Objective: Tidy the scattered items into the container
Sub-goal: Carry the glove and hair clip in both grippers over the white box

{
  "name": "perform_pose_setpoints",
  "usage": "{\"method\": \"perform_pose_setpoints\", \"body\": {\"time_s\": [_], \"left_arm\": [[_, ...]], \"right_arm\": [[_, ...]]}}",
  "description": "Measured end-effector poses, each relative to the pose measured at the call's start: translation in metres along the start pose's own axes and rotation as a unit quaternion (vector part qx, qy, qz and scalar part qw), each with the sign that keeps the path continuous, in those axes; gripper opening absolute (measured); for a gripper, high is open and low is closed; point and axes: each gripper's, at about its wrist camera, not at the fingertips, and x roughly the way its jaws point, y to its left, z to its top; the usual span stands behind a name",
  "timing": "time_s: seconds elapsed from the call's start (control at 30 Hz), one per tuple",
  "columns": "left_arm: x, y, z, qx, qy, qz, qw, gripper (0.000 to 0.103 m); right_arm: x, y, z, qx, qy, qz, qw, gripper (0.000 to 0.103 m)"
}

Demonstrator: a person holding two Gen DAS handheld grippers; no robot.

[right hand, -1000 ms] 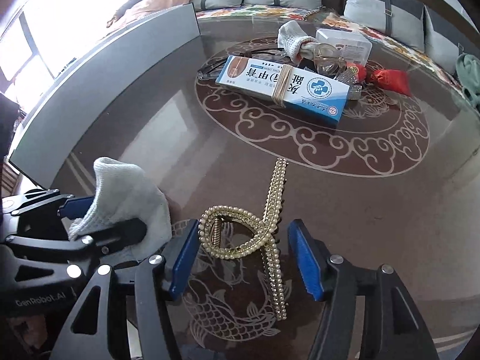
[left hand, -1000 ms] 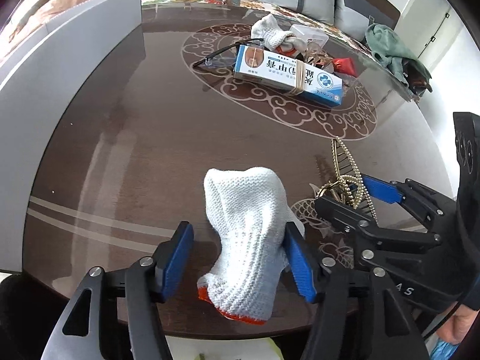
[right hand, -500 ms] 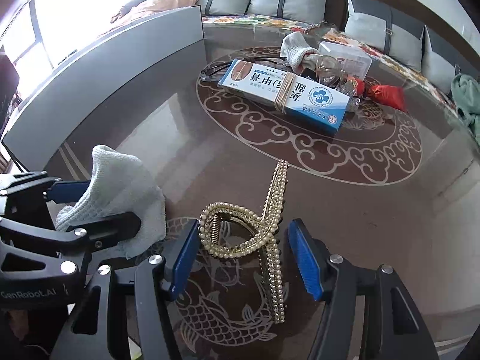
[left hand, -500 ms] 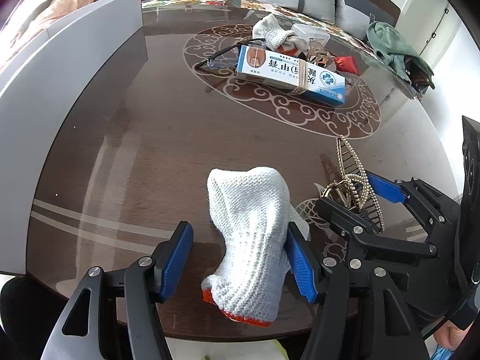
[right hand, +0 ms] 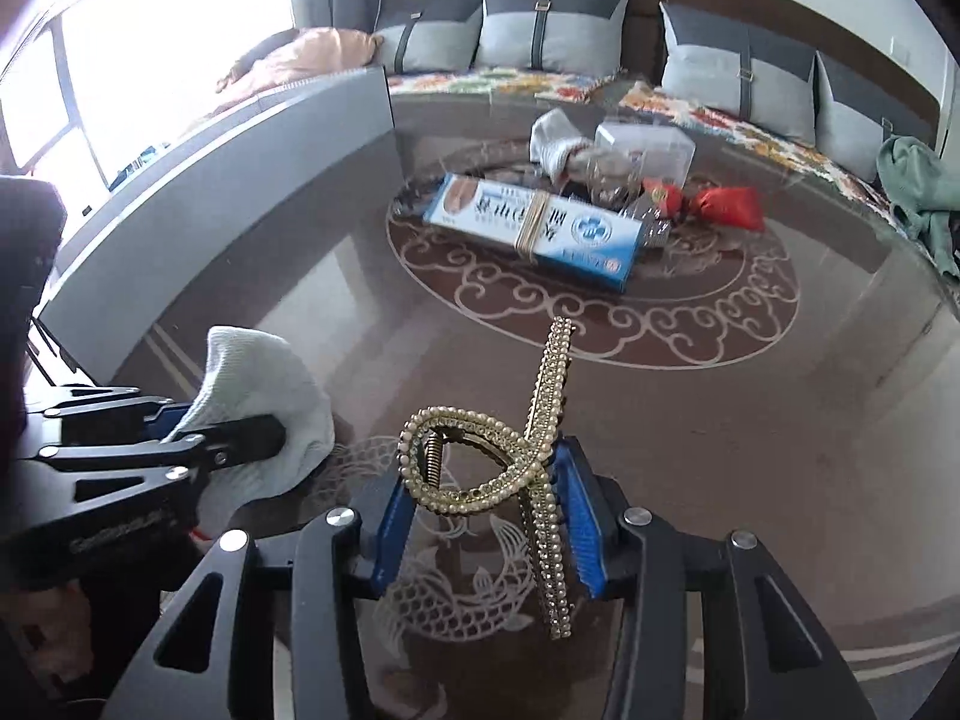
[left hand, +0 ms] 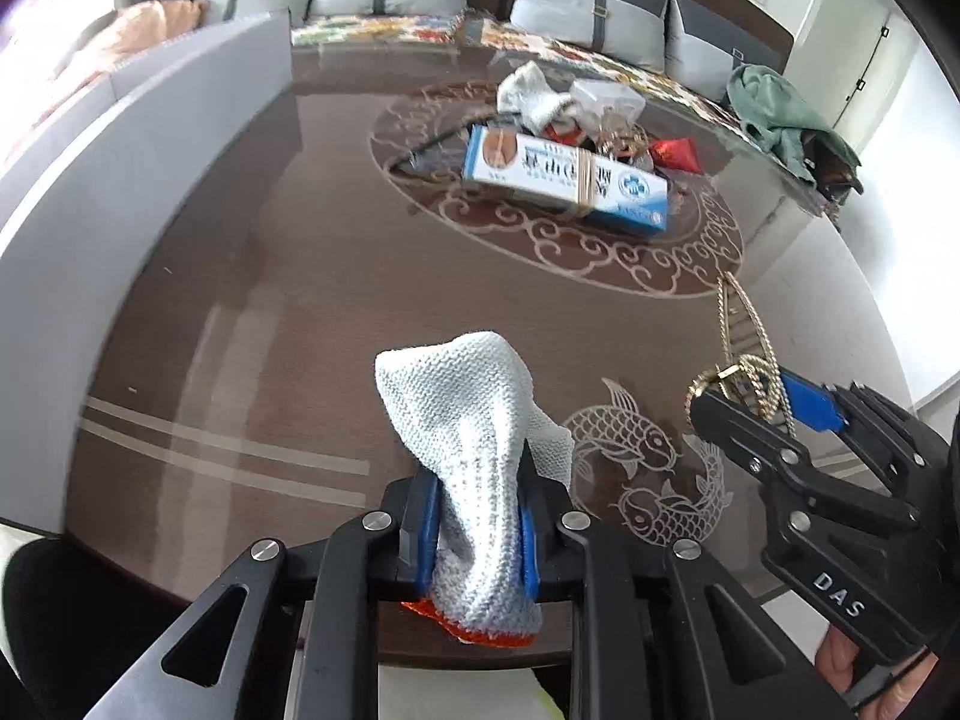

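My left gripper [left hand: 474, 531] is shut on a white knit glove [left hand: 465, 426] with an orange cuff, held above the near edge of the dark glass table [left hand: 240, 300]. My right gripper [right hand: 486, 516] is shut on a pearl-studded gold hair clip [right hand: 510, 450], lifted off the table. The right gripper also shows in the left wrist view [left hand: 762, 402], just right of the glove. The left gripper with the glove shows in the right wrist view [right hand: 240, 420], at the left. A clear plastic container [right hand: 645, 147] stands at the far middle of the table.
A blue and white box [right hand: 534, 228] bound with a rubber band lies at the table's middle. Behind it are another glove [right hand: 555, 141], glasses, and a red pouch [right hand: 720, 207]. A grey panel [left hand: 120, 150] runs along the left side. A sofa with cushions stands beyond.
Both grippers have closed: the left on the glove, the right on the hair clip. Both items have been lifted off the table.
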Motion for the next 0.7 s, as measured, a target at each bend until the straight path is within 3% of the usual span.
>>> {"method": "perform_pose_setpoints", "body": {"time_s": [0.7], "left_arm": [[-0.031, -0.002, -0.001, 0.011, -0.03, 0.064, 0.9975, 0.021]], "right_arm": [[-0.026, 0.012, 0.001, 0.027, -0.006, 0.028, 0.999, 0.045]]}}
